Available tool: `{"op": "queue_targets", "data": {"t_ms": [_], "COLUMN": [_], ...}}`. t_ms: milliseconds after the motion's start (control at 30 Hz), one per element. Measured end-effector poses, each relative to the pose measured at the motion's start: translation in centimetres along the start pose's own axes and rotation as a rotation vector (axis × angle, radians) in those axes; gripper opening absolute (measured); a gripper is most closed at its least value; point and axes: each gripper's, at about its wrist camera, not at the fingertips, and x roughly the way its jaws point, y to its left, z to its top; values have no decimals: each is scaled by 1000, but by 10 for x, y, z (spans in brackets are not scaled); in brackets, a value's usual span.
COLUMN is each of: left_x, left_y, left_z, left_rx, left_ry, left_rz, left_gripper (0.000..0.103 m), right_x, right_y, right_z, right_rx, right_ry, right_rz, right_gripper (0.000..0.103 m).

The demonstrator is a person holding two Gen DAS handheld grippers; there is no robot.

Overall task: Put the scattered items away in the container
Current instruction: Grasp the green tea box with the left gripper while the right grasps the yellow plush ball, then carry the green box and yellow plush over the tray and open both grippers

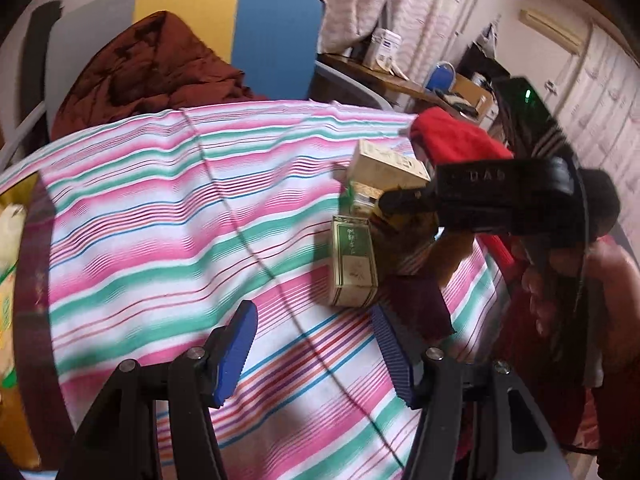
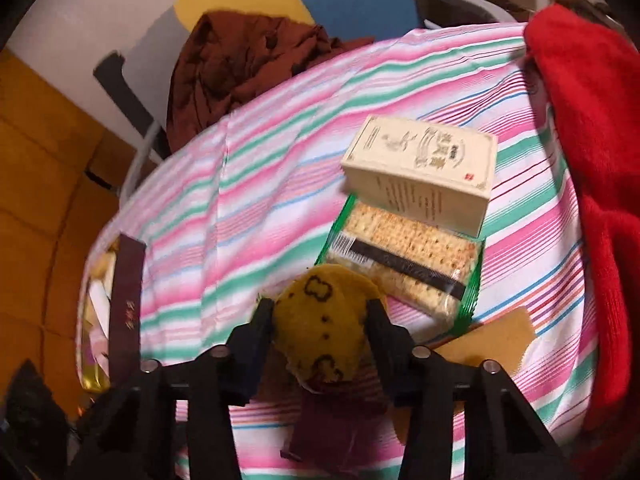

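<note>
My right gripper [image 2: 320,312] is shut on a yellow plush toy with dark squiggles [image 2: 324,328] and holds it above the striped cloth; from the left wrist view the right gripper [image 1: 404,200] shows over the pile. A cream box [image 2: 420,168] lies on a cracker pack [image 2: 400,260]. A green-and-cream box [image 1: 354,264] stands near the pile, with the cream box [image 1: 388,164] behind it. My left gripper [image 1: 316,344] is open and empty over the cloth. A dark-rimmed container [image 2: 126,300] sits at the table's left edge.
A striped cloth [image 1: 160,208] covers the round table. A red fabric [image 2: 592,160] lies on the right side. A brown garment [image 1: 152,68] hangs on a chair behind. A tan card [image 2: 492,340] and a maroon cloth [image 1: 420,308] lie near the pile.
</note>
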Motion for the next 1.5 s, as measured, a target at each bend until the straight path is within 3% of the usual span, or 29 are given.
{"op": "queue_targets", "data": {"t_ms": [233, 400, 433, 500, 600, 733, 900, 1100, 1500], "left_x": [38, 62, 64, 67, 62, 53, 39, 15, -36], "left_y": [-24, -26, -24, -14, -5, -4, 5, 5, 38], "left_z": [16, 23, 23, 20, 13, 5, -5, -17, -25], "left_rx": [67, 92, 85, 53, 47, 67, 3, 45, -76], "left_ry": [49, 65, 65, 58, 20, -18, -47, -111, -214], "left_rz": [-54, -47, -46, -74, -88, -33, -32, 21, 22], "left_gripper": [61, 58, 56, 35, 32, 32, 32, 32, 32], "right_x": [-7, -11, -10, -10, -10, -9, -7, -6, -7], "right_y": [0, -3, -3, -1, -1, 2, 11, 24, 42], "right_z": [1, 4, 4, 3, 3, 3, 1, -2, -8], "right_rx": [16, 22, 21, 20, 20, 10, -33, -112, -188], "right_ry": [-61, -85, -87, -93, -99, -112, -128, -146, -160], "right_rz": [8, 29, 33, 43, 60, 63, 35, 46, 92], "right_gripper": [44, 44, 44, 44, 44, 44, 44, 43, 43]}}
